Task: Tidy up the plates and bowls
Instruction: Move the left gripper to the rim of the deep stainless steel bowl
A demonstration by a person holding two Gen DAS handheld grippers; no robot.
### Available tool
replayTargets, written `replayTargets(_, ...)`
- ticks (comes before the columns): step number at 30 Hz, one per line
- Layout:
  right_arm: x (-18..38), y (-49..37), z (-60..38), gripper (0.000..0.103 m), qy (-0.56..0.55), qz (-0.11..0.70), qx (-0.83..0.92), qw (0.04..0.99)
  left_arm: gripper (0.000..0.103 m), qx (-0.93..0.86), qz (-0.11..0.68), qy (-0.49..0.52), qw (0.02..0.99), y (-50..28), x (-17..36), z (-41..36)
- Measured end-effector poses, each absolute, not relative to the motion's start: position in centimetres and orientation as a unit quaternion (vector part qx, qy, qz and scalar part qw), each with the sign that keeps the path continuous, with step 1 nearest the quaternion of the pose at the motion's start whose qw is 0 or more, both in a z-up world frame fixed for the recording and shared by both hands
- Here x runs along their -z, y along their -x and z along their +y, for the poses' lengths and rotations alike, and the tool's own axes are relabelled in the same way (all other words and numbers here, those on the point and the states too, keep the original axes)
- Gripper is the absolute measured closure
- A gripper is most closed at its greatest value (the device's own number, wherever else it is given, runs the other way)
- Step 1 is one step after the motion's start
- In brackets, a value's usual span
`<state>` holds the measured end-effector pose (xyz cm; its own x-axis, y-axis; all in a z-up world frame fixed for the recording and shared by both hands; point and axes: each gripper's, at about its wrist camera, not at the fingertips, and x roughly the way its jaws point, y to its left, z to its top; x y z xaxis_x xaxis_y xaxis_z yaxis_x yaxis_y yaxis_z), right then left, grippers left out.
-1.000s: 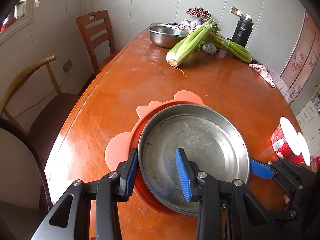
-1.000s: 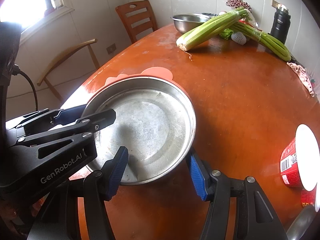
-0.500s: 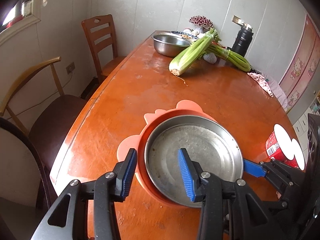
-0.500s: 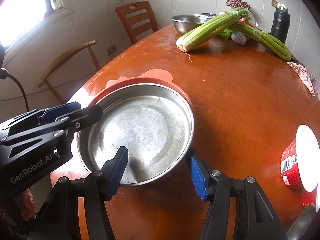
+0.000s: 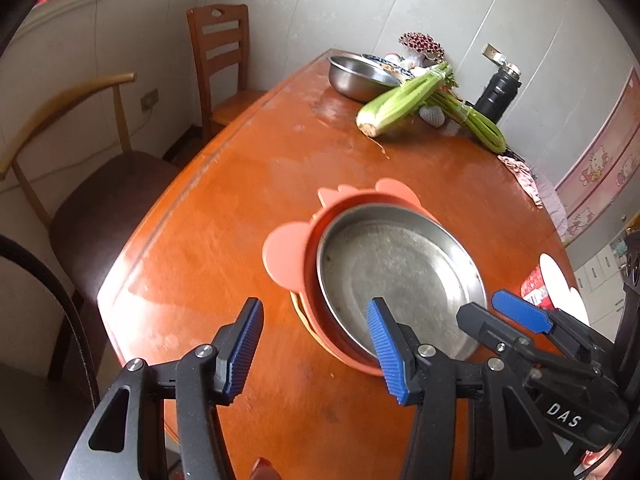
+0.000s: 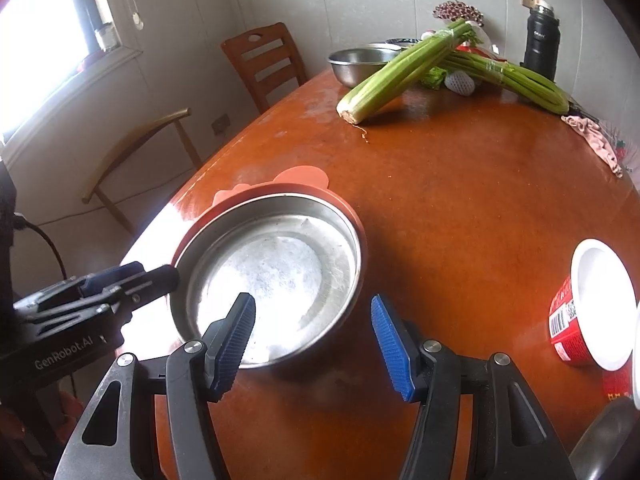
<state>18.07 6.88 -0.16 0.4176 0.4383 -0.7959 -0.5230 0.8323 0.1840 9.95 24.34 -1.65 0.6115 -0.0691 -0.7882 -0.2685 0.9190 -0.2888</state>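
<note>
In the left wrist view, the left gripper [image 5: 316,350] has let go of the steel plate [image 5: 400,280]: one second ago its two blue pads were clamped on the near rim of this plate, and now the jaws are opening, with only bare desk [image 5: 224,216] between them. The gripper has also drawn back toward the near edge of the desk, so the rim is now just in front of its right pad and no longer inside the jaws. The steel plate lies ahead and a little to the right, nested inside the pink plate [image 5: 288,256] with ear-shaped tabs, and both rest flat on the desk. The right gripper [image 5: 500,312] comes in from the right, at the plate's near rim. In the right wrist view, the right gripper [image 6: 312,344] holds nothing; its jaws stand apart at the same width as before, with the near right part of the steel plate [image 6: 280,272] showing between them and no pad pressing on it. It has backed off slightly from the plate. The left gripper [image 6: 132,280] is seen at the left, its tips just at the plate's left rim. I judge that this stacking step is finished, and the steel bowl [image 6: 360,64] far ahead, beside the celery [image 6: 400,72], may be the next thing to collect.
</note>
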Motion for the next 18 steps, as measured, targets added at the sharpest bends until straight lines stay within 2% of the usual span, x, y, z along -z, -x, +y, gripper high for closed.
replayTargets(18, 0.5, -17.2, 4.5, 0.041, 0.045, 0.463, -0.287, 0.838, 0.047, -0.048, 0.47, 0.219, 0.854, -12.5, 4.2, 22.7)
